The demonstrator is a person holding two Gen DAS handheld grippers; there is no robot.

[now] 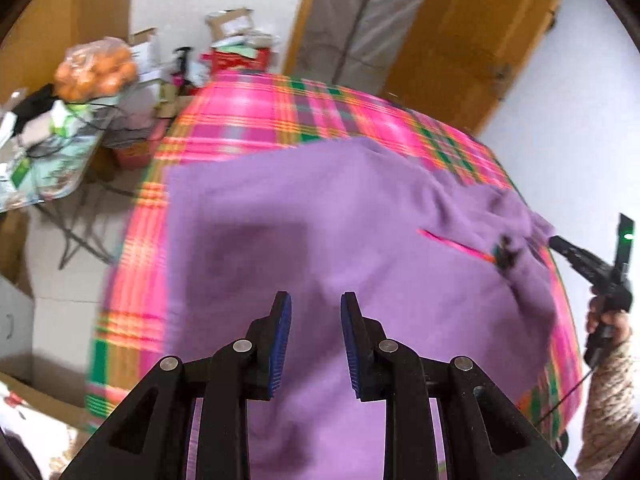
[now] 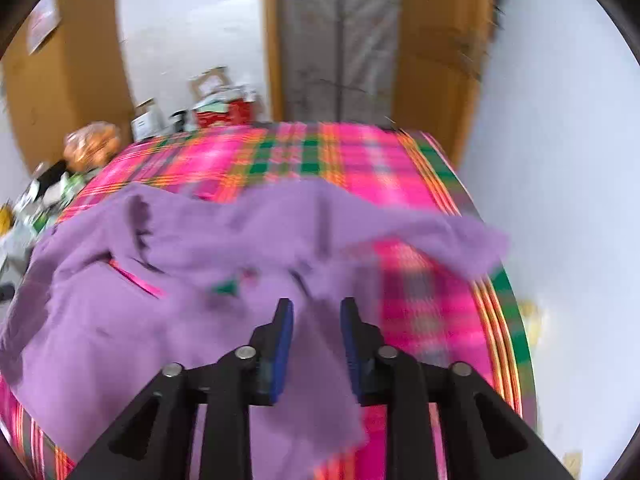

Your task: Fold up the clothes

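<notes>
A purple garment (image 1: 360, 216) lies spread and rumpled on a bed with a pink, green and orange plaid sheet (image 1: 256, 116). My left gripper (image 1: 316, 304) hovers over its middle, blue pads apart, nothing pinched between them. In the right wrist view the garment (image 2: 200, 240) covers the near left of the sheet (image 2: 360, 156), with a loose flap reaching right. My right gripper (image 2: 316, 306) is open above the garment's right part, and the cloth shows below the gap. The left wrist view shows the right gripper (image 1: 556, 242) at the garment's right corner, held by a hand (image 1: 608, 324).
A cluttered side table (image 1: 52, 168) with a bag of oranges (image 1: 96, 70) stands left of the bed, and boxes (image 1: 236, 48) are stacked behind it. A wooden door (image 1: 472, 40) is beyond the bed. A white wall (image 2: 560, 160) runs along the right edge.
</notes>
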